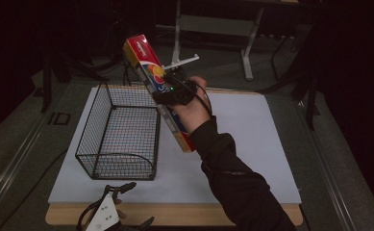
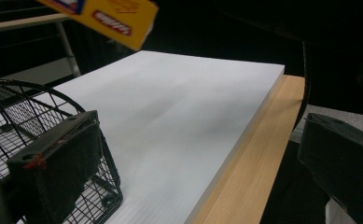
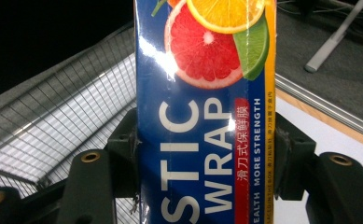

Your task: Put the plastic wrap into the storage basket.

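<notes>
Above the desk's (image 1: 252, 144) far-left quarter, held clear of the surface: one plastic-wrap box (image 1: 158, 91), long, square-sectioned, glossy printed card in blue, red and yellow with citrus slices. It tilts, top end away from me over the far edge, lower end toward the desk's middle. My right gripper (image 1: 168, 94) is clamped across its middle, black pads pressed on both narrow sides.

Along the left side: one wire basket (image 1: 119, 132), black mesh, rectangular, open-topped, a scooped front wall facing the near edge. It stands just left of the box.

At the near-left corner: my left gripper (image 1: 122, 207), jaws wide apart, nothing between them.

Desk: one, white matte board on a pale wood top.
</notes>
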Demonstrator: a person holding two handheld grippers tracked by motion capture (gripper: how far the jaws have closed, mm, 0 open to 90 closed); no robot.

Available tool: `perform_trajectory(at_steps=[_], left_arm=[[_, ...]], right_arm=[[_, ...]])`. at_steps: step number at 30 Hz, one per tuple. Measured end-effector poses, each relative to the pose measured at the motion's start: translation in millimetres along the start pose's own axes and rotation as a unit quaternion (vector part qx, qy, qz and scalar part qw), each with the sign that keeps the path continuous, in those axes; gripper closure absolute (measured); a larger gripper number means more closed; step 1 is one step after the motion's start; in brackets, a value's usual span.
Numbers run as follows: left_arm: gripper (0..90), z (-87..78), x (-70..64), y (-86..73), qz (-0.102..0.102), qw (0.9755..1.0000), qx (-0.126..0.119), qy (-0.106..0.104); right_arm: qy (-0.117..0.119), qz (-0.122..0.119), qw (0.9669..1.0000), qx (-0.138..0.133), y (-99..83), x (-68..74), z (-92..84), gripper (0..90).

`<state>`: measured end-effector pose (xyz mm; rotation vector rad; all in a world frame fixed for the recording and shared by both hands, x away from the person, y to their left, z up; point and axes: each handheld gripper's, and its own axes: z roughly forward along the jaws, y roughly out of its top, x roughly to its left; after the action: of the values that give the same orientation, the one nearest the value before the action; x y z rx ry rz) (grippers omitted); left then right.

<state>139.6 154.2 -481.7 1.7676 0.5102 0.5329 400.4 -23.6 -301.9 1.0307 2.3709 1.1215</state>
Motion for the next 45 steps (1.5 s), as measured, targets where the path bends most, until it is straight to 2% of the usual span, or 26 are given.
perform_trajectory(at_steps=[4,7,14,20,26,34,36,40,44,45], left_arm=[[0.2,-0.8,-0.5,0.3,0.003,1.0000,0.001,0.000],[0.2,-1.5,-1.3,0.8,0.003,1.0000,-0.002,-0.002],[0.2,-3.6,-4.7,2.4,-0.001,1.0000,-0.005,-0.001],[0.2,-6.0,-5.2,2.0,-0.004,0.9999,-0.009,-0.004],[0.2,-8.0,-4.3,1.9,-0.007,0.9999,-0.010,-0.004],[0.2,-7.3,-3.0,0.9,-0.011,0.9999,-0.002,-0.002],[0.2,-7.6,-3.0,1.0,-0.011,0.9999,-0.002,-0.003],[0.2,-8.2,-4.0,1.1,-0.010,0.9998,-0.007,-0.013],[0.2,-6.9,-5.7,1.5,-0.006,0.9998,-0.008,-0.018],[0.2,-6.9,-5.7,1.4,-0.005,0.9998,-0.006,-0.018]], right_arm=[[0.004,-0.001,1.0000,-0.007,6.2,9.7,8.2,40.1],[0.014,0.010,0.9997,-0.018,14.9,19.2,20.1,40.1],[0.024,0.017,0.9991,-0.032,29.7,38.1,39.6,40.1],[0.036,0.023,0.9983,-0.040,34.7,54.0,59.0,40.0],[0.038,0.035,0.9976,-0.045,34.8,65.0,80.3,40.1],[0.043,0.054,0.9967,-0.043,24.8,72.2,103.1,40.0],[0.048,0.070,0.9954,-0.045,18.2,74.6,110.5,40.0],[0.035,0.061,0.9970,-0.031,7.7,77.0,119.5,40.0],[0.041,0.069,0.9967,-0.014,-6.2,73.6,127.1,39.9],[0.040,0.063,0.9972,-0.008,-9.9,72.8,129.0,40.0]])
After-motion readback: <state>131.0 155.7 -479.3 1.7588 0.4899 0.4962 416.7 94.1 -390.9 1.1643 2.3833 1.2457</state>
